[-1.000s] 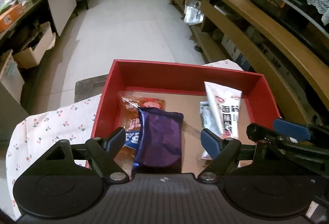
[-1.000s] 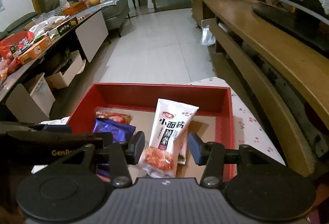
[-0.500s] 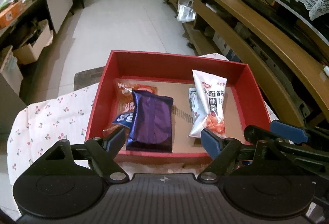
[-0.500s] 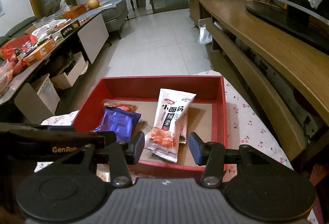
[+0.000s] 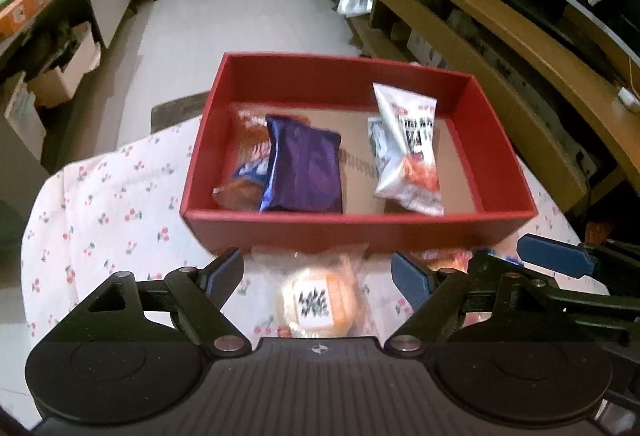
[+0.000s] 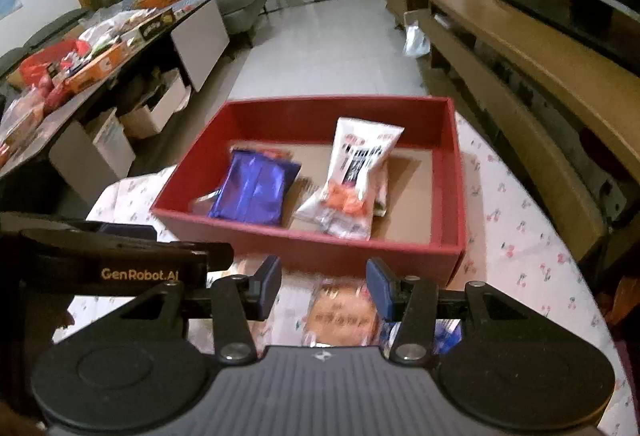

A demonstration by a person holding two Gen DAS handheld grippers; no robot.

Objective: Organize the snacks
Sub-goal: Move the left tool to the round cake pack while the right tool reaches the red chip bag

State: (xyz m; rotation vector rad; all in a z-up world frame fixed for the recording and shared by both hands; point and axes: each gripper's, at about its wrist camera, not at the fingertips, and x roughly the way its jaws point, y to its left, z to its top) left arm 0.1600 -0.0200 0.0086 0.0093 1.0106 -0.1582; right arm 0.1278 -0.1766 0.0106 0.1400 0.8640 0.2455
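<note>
Left wrist view gives me a rectangular red box (image 5: pixel 356 232) with stiff matte walls and a plain brown cardboard floor, sitting on a white tablecloth (image 5: pixel 108 220) printed with small red cherries. Inside, toward the left, a glossy purple foil packet (image 5: pixel 306 172) lies across an orange crinkled wrapper (image 5: pixel 248 140); toward the right a shiny white pouch (image 5: pixel 408 152) with an orange-red patch at its near end rests over a smaller packet. I see black characters on the pouch, but motion blur keeps me from reading them. My left gripper (image 5: pixel 318 276) has its blue-padded jaws spread wide with nothing pressed between them; just beneath the gap, near of the box's front wall, lies a round pale-orange snack in clear film (image 5: pixel 320 300), its white label too smeared to read. From the right wrist view, my right gripper (image 6: pixel 323 282) holds its jaws parted more narrowly, also pinching nothing, and a round orange wrapped snack (image 6: pixel 344 316) lies on the cloth below the gap, just near of the box (image 6: pixel 320 252); its printing is illegible. A blue-edged packet (image 6: pixel 448 332) peeks out behind the right finger. At the left edge of that view, the other gripper's black body carries the lettering "GenRobot.AI". Both loose snacks lie outside the box, close to its near wall.
</note>
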